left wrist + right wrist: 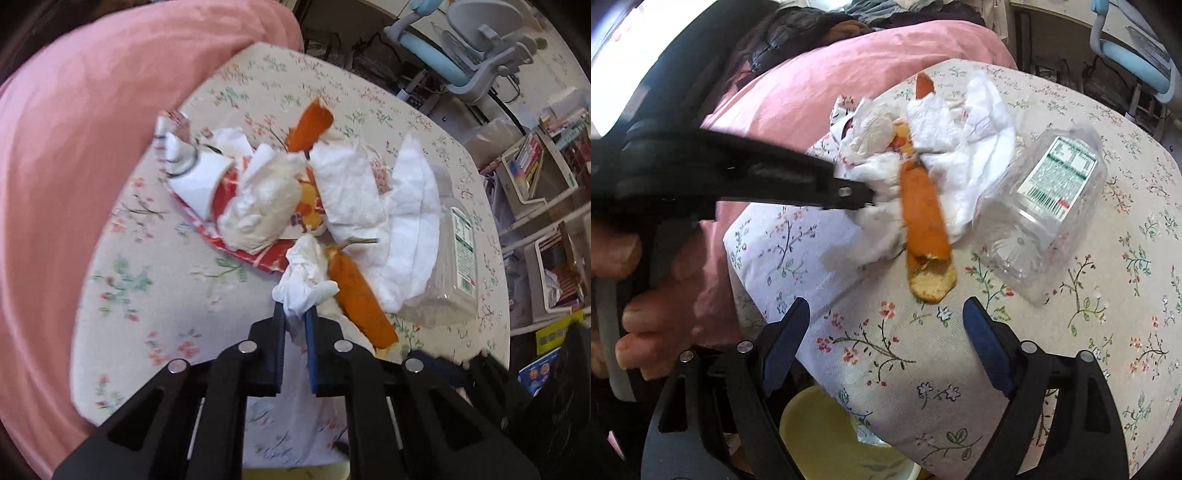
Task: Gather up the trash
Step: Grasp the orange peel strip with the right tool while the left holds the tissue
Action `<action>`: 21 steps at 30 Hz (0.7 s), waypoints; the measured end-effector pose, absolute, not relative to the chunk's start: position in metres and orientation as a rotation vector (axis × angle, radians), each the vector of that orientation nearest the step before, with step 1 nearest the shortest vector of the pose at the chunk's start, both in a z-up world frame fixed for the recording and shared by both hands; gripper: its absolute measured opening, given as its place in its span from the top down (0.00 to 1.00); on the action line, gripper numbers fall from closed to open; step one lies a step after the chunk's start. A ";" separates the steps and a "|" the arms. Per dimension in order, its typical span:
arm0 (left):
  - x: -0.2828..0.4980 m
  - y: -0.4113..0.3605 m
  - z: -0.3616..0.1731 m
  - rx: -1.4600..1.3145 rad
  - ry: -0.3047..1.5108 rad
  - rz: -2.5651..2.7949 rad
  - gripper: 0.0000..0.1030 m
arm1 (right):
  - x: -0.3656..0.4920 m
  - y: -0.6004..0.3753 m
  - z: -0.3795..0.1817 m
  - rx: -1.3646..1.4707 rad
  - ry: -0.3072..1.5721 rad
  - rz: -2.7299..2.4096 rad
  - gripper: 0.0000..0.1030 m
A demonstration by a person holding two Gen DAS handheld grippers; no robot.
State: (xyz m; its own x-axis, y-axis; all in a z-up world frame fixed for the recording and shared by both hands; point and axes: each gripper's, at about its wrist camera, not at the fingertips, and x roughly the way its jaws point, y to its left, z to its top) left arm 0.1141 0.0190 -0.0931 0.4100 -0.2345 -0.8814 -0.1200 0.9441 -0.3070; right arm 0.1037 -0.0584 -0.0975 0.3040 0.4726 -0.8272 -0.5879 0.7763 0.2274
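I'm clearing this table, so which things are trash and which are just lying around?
Trash:
crumpled tissue, pinched in the left gripper
orange peel
clear plastic container
red wrapper

Just there:
floral tablecloth
pink cushion
desk chair

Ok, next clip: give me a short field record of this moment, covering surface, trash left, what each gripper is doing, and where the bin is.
surface: table with floral cloth
left hand-held gripper: shut on a crumpled white tissue
right hand-held gripper: open, empty, above the cloth
trash on table: orange peel, more tissues, red wrapper, clear plastic container
peel position: touching the gripped tissue
bin: yellow-green rim below the table edge
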 end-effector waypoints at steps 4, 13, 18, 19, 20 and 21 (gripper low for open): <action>0.099 0.032 -0.081 -0.280 1.137 -0.040 0.90 | 0.108 -0.052 -0.089 -0.101 1.000 0.717 0.21; 0.088 0.066 -0.075 -0.248 1.141 -0.027 0.90 | 0.095 -0.006 -0.076 -0.149 0.914 0.828 0.33; 0.089 0.069 -0.076 -0.217 1.142 0.020 0.90 | 0.102 -0.003 -0.078 -0.134 0.899 0.771 0.38; 0.089 0.071 -0.077 -0.222 1.147 0.028 0.90 | 0.106 -0.001 -0.082 -0.144 0.918 0.753 0.44; 0.089 0.072 -0.079 -0.222 1.152 0.035 0.90 | 0.106 -0.006 -0.087 -0.151 0.932 0.742 0.50; 0.091 0.073 -0.082 -0.216 1.165 0.046 0.90 | 0.108 -0.006 -0.092 -0.161 0.946 0.726 0.53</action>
State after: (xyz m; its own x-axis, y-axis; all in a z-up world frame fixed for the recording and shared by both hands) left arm 0.0906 0.0730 -0.0822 0.3960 -0.0763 -0.9151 -0.1477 0.9783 -0.1455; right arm 0.1081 -0.0060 -0.0917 0.3705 0.4957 -0.7855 -0.6309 0.7550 0.1789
